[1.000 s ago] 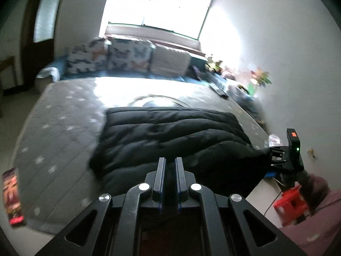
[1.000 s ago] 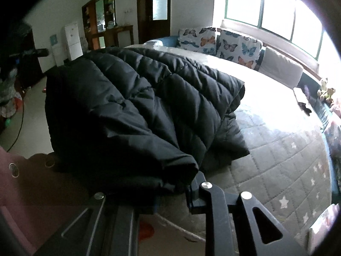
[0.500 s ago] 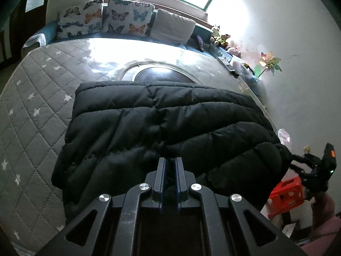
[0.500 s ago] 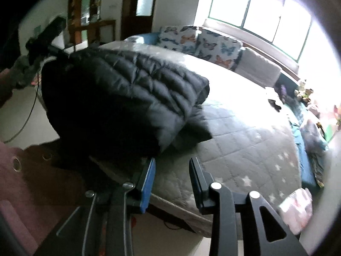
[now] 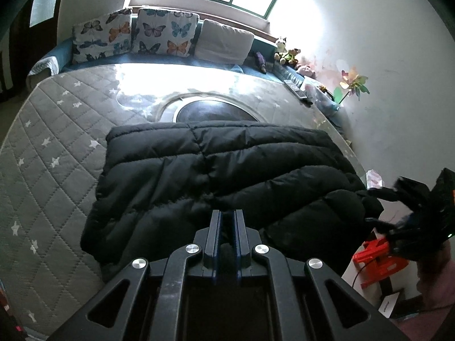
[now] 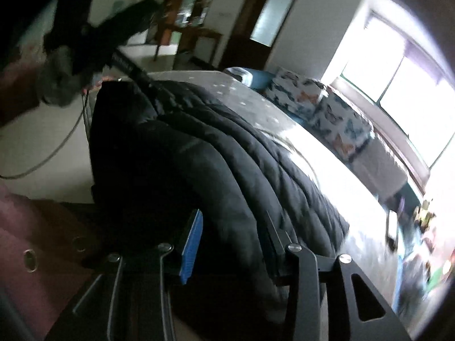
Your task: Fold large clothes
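A black puffer jacket [image 5: 216, 176] lies folded on a grey quilted bed [image 5: 51, 153]; the left gripper [image 5: 227, 221] pinches its near edge, while the right gripper's [image 6: 233, 227] opening jaws straddle it loosely.

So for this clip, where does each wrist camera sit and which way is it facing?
Left wrist: on the left gripper, fingers shut on the black puffer jacket, facing over the bed to the window; the right gripper shows at the right edge.
Right wrist: on the right gripper, fingers opening around the jacket's edge, tilted, facing along the bed; the left gripper shows upper left.
Shared: jacket, bed, butterfly pillows, window.
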A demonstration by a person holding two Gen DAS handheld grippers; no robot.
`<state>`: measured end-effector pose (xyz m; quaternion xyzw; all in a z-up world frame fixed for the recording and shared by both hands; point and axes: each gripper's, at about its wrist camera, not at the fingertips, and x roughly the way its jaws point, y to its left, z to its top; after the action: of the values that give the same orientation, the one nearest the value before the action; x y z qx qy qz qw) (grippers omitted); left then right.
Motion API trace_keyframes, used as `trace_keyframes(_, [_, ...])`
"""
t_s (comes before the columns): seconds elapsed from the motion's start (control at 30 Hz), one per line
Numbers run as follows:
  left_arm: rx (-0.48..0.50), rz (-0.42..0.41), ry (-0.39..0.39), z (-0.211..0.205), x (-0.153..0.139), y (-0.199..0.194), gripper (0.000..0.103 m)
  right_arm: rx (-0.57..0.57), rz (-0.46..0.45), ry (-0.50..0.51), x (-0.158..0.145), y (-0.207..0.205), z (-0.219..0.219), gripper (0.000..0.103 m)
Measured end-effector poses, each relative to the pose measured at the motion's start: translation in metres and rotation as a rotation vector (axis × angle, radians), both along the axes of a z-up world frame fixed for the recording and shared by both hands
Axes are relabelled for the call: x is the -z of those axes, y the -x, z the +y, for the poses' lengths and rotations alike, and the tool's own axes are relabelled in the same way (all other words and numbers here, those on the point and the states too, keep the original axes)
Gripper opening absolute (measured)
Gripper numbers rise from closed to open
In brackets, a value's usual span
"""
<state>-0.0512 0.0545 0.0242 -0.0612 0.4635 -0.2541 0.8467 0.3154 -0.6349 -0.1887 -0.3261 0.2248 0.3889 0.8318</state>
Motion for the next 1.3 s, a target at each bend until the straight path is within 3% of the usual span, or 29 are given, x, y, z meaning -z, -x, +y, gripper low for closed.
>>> trace_keyframes(0.13, [-0.015,-0.018,-0.001,0.008,-0.012,0.003,0.009,-0.075,-0.074,0.1,0.016,-0.001,0.033,0.046])
trace_keyframes(0.33, [-0.018,-0.041,-0.003,0.013,-0.026,0.007,0.009,-0.037,-0.241,0.197,0.036,0.0,0.065,0.047])
trace_keyframes(0.43, [-0.011,-0.041,-0.005,0.011,-0.028,0.007,0.009,-0.018,-0.281,0.19,0.039,-0.002,0.071,0.046])
trace_keyframes(0.5, [-0.008,-0.041,-0.013,0.008,-0.03,0.006,0.009,-0.013,-0.277,0.176,0.036,-0.003,0.071,0.03])
trace_keyframes(0.6, [-0.004,-0.039,-0.01,0.004,-0.034,0.004,0.009,-0.012,-0.185,0.133,0.026,-0.007,0.069,0.014])
trace_keyframes(0.73, [0.009,-0.059,0.002,-0.003,-0.045,0.003,0.009,-0.034,0.016,0.029,0.005,-0.009,0.053,0.01])
trace_keyframes(0.8, [0.024,-0.063,0.011,-0.009,-0.054,0.003,0.009,-0.059,0.075,-0.003,-0.003,-0.002,0.043,0.009])
trace_keyframes(0.9, [0.057,-0.067,0.019,-0.024,-0.061,0.001,0.009,-0.084,0.105,0.001,-0.002,0.004,0.038,0.009])
trace_keyframes(1.03, [0.094,-0.058,-0.007,-0.057,-0.059,-0.016,0.009,-0.077,0.151,0.034,0.025,0.003,0.042,0.009])
trace_keyframes(1.17, [0.091,-0.033,-0.045,-0.089,-0.045,-0.049,0.009,-0.069,0.17,0.051,0.042,-0.006,0.047,0.009])
trace_keyframes(1.3, [0.086,-0.039,-0.061,-0.111,-0.025,-0.076,0.009,-0.089,0.16,0.055,0.038,-0.009,0.044,0.009])
